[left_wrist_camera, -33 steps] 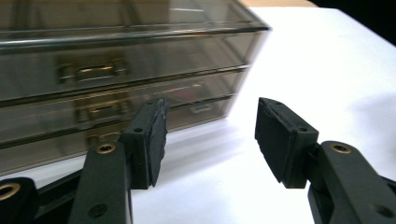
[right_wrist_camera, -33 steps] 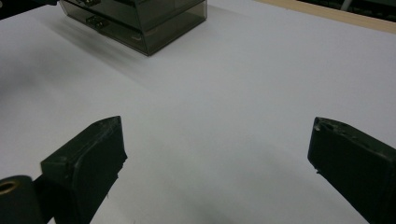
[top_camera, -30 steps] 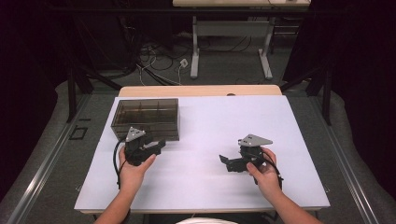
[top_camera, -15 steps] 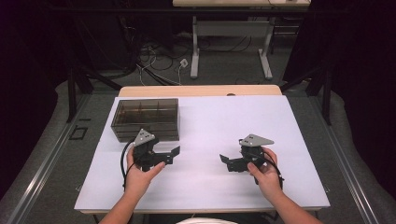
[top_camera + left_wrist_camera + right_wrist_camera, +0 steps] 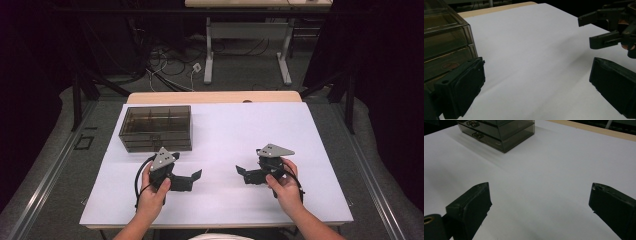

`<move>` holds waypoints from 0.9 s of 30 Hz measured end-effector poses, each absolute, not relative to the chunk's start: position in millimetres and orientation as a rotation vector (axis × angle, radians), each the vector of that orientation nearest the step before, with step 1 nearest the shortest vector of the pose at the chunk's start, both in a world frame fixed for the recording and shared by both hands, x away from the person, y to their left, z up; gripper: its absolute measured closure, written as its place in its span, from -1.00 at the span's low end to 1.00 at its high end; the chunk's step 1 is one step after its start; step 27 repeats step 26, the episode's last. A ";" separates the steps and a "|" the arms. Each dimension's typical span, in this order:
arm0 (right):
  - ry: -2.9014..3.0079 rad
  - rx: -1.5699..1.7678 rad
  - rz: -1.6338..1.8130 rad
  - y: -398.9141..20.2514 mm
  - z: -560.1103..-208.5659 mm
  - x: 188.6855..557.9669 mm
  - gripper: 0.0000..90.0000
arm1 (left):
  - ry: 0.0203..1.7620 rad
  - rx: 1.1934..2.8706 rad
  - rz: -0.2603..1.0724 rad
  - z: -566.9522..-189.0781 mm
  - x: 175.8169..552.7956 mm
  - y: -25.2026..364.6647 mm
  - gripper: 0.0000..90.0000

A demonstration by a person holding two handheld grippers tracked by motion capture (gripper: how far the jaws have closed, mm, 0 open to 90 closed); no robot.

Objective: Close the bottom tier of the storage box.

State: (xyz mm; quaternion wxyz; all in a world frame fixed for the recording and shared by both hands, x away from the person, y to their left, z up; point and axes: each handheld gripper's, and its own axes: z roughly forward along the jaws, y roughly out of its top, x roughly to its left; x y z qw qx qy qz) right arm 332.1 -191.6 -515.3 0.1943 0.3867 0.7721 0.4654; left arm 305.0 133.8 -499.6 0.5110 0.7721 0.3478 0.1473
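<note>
- Drawers of the smoky box [image 5: 156,128] sit shut at the worktop's [image 5: 240,125] far left
- Left hand-held gripper [image 5: 192,176] just opened wide, empty; right hand-held gripper [image 5: 242,174] open, empty
- Next, reach for a drawer handle

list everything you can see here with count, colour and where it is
drawer box: 1, smoky brown see-through plastic with stacked drawers, far left part of the white table top, apart from both tools
table: 1, white top with a pale wood edge at the far side, centre of the high view
second table: 1, light top on pale legs, on the floor beyond
cables: a tangle, dark and white, on the grey floor behind the table
left tool: 1, black with a grey three-cornered plate, near left of the table, jaws open with nothing between them
right tool: 1, black with a grey plate, near right, jaws open and empty
hands: 2, one gripping each tool, coming in from the near edge
</note>
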 end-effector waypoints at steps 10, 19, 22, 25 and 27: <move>2.174 1.069 1.299 -191.0 -515.3 331.0 -0.92 | 0.782 1.861 0.337 -503.4 291.8 135.5 -1.00; 2.173 1.068 1.297 -190.1 -515.8 330.4 -0.92 | 0.793 1.832 0.340 -509.4 289.1 142.8 -1.00; 2.174 1.063 1.298 -190.4 -516.0 330.7 -0.92 | 0.804 1.827 0.323 -511.3 290.8 144.1 -1.00; 2.172 1.073 1.294 -191.5 -516.4 331.5 -0.92 | 0.802 1.819 0.343 -512.2 292.3 145.5 -1.00; 2.173 1.070 1.289 -192.4 -516.2 332.1 -0.92 | 0.802 1.820 0.332 -512.3 292.7 146.2 -1.00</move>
